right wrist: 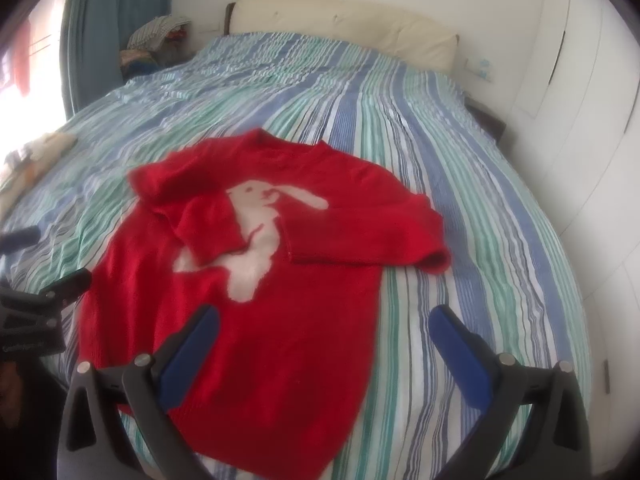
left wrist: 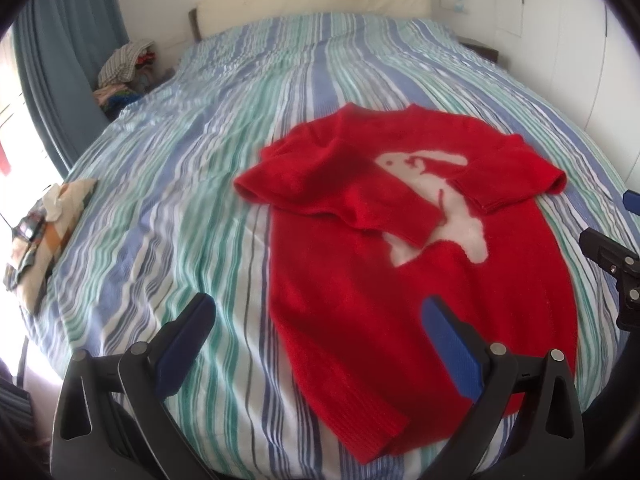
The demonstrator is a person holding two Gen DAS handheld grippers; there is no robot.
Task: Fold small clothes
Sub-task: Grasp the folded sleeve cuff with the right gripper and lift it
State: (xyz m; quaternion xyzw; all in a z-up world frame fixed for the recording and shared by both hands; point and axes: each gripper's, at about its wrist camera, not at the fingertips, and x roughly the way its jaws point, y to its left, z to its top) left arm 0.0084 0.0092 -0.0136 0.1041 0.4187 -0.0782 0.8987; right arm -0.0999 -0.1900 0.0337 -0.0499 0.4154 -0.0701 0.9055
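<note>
A small red sweater (left wrist: 360,280) with a white rabbit (left wrist: 444,208) on the chest lies flat on the striped bed. It also shows in the right wrist view (right wrist: 280,320). Both sleeves are folded inward across the chest. My left gripper (left wrist: 318,320) is open and empty above the sweater's lower left hem. My right gripper (right wrist: 324,328) is open and empty above the lower right hem, and it also shows at the right edge of the left wrist view (left wrist: 612,256). The left gripper appears at the left edge of the right wrist view (right wrist: 40,304).
The bed (left wrist: 180,168) has a blue, green and white striped cover and a cream headboard (left wrist: 312,0). A patterned cushion with small items (left wrist: 44,224) lies at the bed's left edge. A pile of clothes (left wrist: 124,68) sits beside blue curtains. White cupboards (right wrist: 592,120) stand on the right.
</note>
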